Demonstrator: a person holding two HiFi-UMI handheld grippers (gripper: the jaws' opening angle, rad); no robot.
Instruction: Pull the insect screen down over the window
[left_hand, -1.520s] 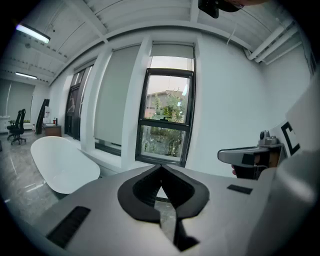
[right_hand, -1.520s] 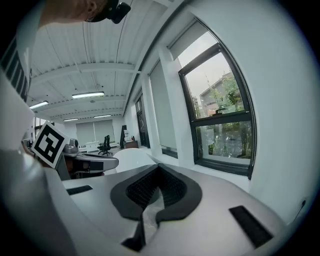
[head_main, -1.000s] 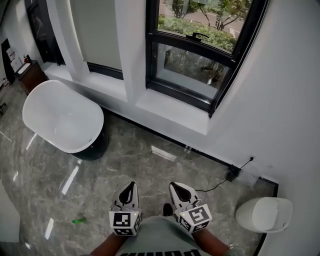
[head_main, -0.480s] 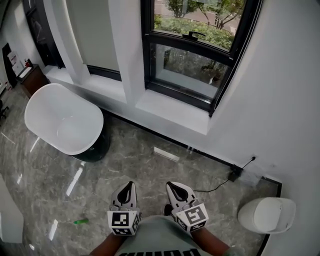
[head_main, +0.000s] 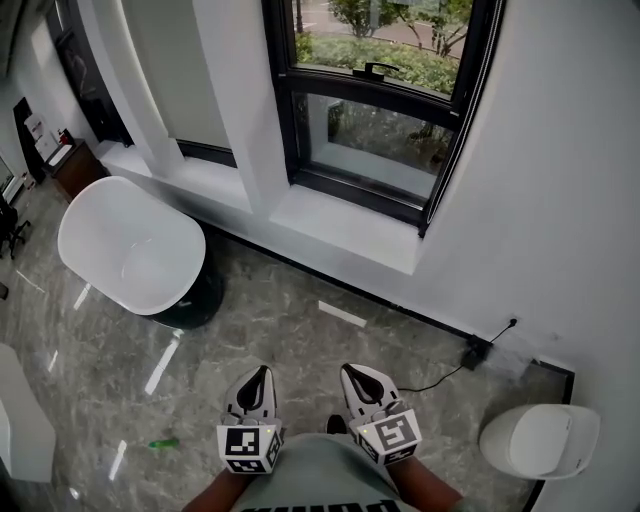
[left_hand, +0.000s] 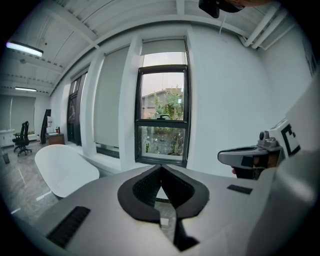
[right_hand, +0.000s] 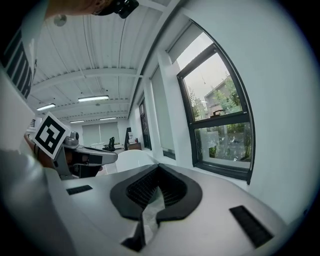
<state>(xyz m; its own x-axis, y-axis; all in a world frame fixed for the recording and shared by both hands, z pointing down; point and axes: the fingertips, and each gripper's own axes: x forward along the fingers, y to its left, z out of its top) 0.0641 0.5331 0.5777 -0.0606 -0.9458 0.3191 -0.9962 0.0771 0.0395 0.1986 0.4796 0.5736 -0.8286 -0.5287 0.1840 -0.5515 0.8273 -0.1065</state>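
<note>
A black-framed window (head_main: 380, 95) stands in the white wall ahead, with a black handle (head_main: 378, 70) on its middle bar; greenery shows through the glass. In the left gripper view the window (left_hand: 162, 117) is straight ahead, and the rolled-up screen housing (left_hand: 163, 47) sits above it. The right gripper view shows the window (right_hand: 220, 122) to the right. Both grippers hang low in front of the person's body, far from the window. My left gripper (head_main: 256, 377) is shut and empty. My right gripper (head_main: 355, 376) is shut and empty too.
A white oval bathtub (head_main: 130, 250) stands at the left on the grey marble floor. The white sill (head_main: 345, 225) juts out under the window. A white round bin (head_main: 540, 440) sits at the right, with a black cable and plug (head_main: 470, 352) near the wall.
The head view has drifted a little; the window and bathtub sit slightly further right and lower in frame. Both grippers stay shut in the same place.
</note>
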